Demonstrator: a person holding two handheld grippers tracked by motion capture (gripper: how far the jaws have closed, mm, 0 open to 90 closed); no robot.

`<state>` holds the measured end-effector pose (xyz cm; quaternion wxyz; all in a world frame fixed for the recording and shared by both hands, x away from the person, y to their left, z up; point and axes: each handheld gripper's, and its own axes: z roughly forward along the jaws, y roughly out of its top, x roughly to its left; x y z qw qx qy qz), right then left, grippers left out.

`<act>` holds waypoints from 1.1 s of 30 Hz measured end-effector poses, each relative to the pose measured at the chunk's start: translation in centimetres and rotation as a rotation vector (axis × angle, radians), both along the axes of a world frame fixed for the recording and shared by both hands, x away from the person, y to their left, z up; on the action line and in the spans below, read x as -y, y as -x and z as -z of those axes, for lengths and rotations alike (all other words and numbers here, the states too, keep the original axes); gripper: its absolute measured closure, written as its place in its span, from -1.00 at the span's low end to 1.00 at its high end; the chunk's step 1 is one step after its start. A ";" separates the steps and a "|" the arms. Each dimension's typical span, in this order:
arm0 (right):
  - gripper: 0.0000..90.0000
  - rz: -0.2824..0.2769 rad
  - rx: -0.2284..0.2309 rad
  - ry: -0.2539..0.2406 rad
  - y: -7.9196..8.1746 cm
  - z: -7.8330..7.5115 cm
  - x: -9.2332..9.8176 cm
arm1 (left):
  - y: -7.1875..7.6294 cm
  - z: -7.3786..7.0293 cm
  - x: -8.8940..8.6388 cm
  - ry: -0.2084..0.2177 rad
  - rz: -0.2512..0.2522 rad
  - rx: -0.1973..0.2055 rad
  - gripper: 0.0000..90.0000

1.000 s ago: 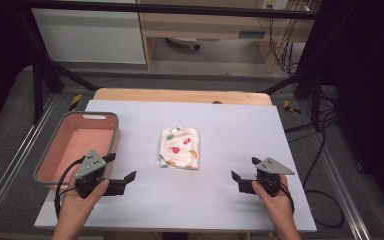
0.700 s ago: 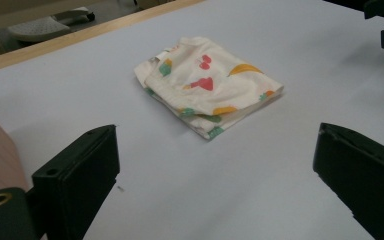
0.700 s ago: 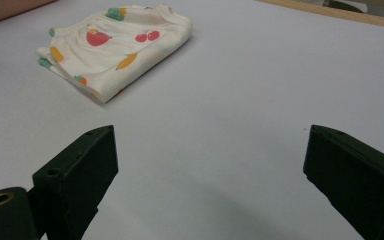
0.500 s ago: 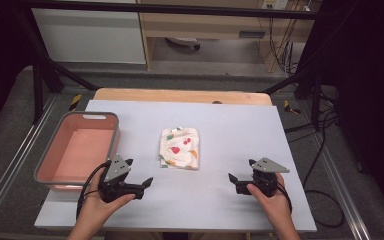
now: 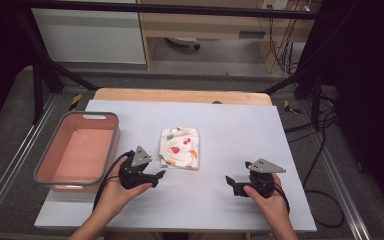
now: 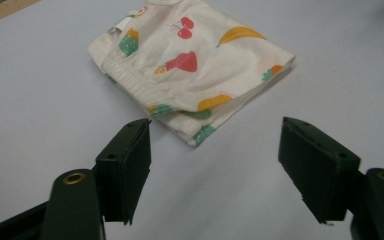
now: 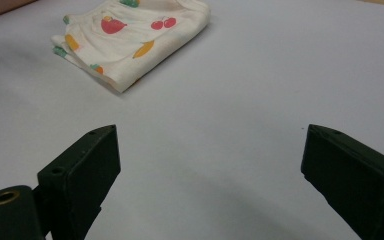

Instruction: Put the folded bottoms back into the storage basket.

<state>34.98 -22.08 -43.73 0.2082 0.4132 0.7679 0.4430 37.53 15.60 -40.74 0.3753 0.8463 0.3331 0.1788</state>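
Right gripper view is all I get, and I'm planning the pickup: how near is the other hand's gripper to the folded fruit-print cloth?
Observer: In the high view the left tongs sit just short of the folded cream fruit-print cloth, by its near left corner; their jaws have just been closing, with nothing between them.
Operator: Touching it?
Observer: No. The left gripper view shows grey table between jaws and cloth.
Operator: Anything to drop it into?
Observer: A pink plastic bin with a grey rim stands left of the cloth.

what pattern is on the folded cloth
Cream with colourful fruit prints, cherries and bananas; the folded cloth shows best in the left gripper view.
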 end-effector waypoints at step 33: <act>-0.68 -0.048 0.020 -0.006 0.5 -0.8 -1.5 | -1.4 4.1 1.5 0.003 -0.028 -0.106 0.95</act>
